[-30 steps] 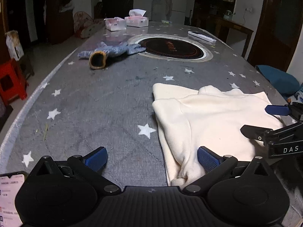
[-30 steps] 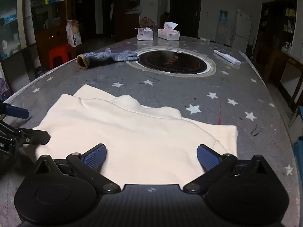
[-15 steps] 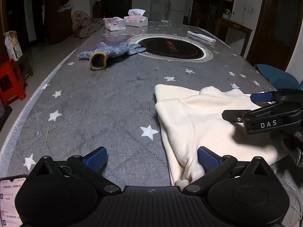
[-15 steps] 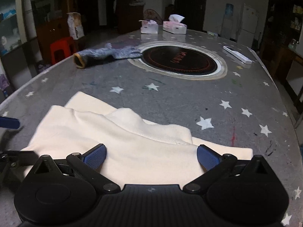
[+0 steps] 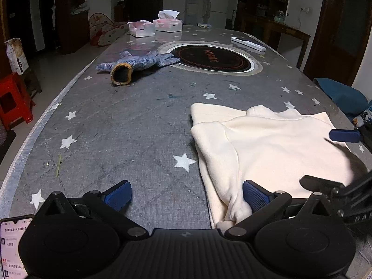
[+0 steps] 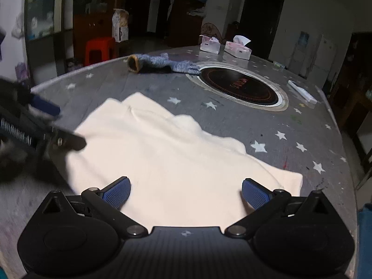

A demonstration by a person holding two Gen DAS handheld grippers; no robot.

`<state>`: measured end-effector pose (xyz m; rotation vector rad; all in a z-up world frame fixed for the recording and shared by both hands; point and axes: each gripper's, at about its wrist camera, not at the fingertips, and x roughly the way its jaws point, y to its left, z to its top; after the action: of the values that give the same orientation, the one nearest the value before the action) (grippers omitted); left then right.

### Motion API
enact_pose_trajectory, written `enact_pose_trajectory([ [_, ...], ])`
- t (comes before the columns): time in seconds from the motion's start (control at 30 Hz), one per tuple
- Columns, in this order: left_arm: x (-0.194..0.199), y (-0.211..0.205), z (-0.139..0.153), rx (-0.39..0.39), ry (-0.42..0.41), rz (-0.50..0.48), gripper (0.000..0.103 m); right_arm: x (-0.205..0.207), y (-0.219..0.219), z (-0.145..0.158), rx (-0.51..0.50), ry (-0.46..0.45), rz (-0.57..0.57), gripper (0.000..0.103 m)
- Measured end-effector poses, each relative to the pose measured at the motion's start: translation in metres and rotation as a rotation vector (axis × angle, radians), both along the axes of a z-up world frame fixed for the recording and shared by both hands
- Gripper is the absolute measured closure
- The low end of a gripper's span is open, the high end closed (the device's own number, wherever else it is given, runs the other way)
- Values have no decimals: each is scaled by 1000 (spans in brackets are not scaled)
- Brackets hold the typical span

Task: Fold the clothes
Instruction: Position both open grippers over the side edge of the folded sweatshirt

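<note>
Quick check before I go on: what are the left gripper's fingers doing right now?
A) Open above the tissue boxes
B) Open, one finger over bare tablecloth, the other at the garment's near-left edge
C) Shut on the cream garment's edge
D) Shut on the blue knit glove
B: the left gripper is spread wide, its left finger over the star-print tablecloth and its right finger at the cream garment edge, gripping nothing.

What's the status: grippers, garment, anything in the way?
Left gripper open, right gripper open, neither holding cloth. Cream garment partly folded, flat on the table. Blue glove lies well beyond, not in the way.
</note>
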<state>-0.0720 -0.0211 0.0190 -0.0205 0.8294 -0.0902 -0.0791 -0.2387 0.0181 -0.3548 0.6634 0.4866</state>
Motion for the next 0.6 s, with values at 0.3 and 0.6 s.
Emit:
enact_pose_trajectory([
  [0.3,-2,-1,0,16,-5,3,0,-27,-18,0,27,-30,-36,0],
  [0.6,-12,-5,8,31,-20,13,0,-37,-57,-4,69,31,-124,0],
])
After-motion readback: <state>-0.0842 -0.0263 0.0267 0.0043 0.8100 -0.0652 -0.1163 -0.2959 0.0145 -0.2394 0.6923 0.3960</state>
